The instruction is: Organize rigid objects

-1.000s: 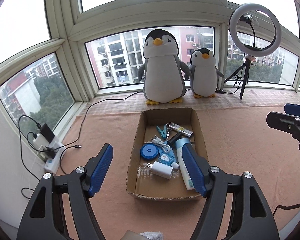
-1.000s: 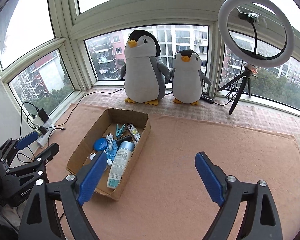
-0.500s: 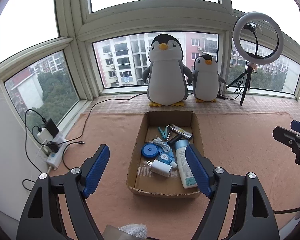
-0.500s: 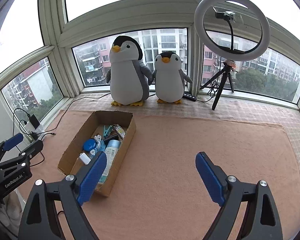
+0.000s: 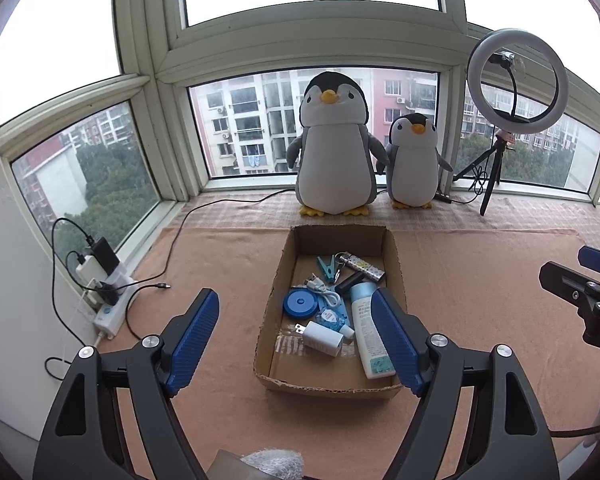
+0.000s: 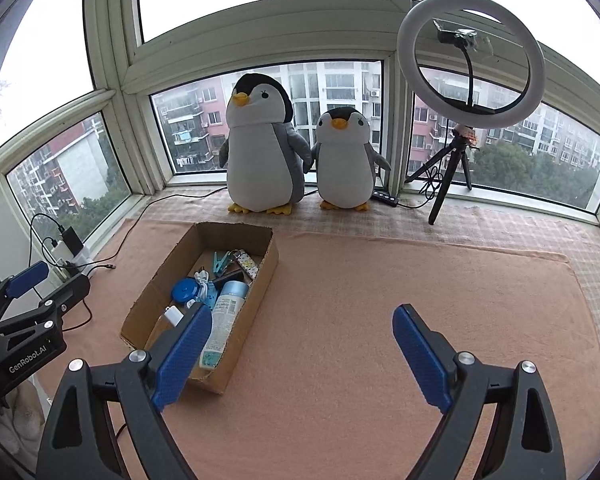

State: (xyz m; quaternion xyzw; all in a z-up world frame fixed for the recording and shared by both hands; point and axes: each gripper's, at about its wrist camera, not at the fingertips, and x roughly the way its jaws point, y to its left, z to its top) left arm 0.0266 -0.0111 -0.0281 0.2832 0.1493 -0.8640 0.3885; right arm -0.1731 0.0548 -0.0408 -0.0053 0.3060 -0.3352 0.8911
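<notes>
An open cardboard box lies on the pink mat and also shows in the right wrist view. It holds a white lotion bottle, a blue round case, a white charger plug, a teal clothespin, a white cable and a patterned lighter. My left gripper is open and empty, held above and in front of the box. My right gripper is open and empty, above the mat to the right of the box.
Two plush penguins stand on the sill behind the box. A ring light on a tripod stands at the back right. A power strip with chargers and cables lies by the left window.
Both grippers have pulled back and risen away from the box, so it looks smaller and farther. Both stay open and empty.
</notes>
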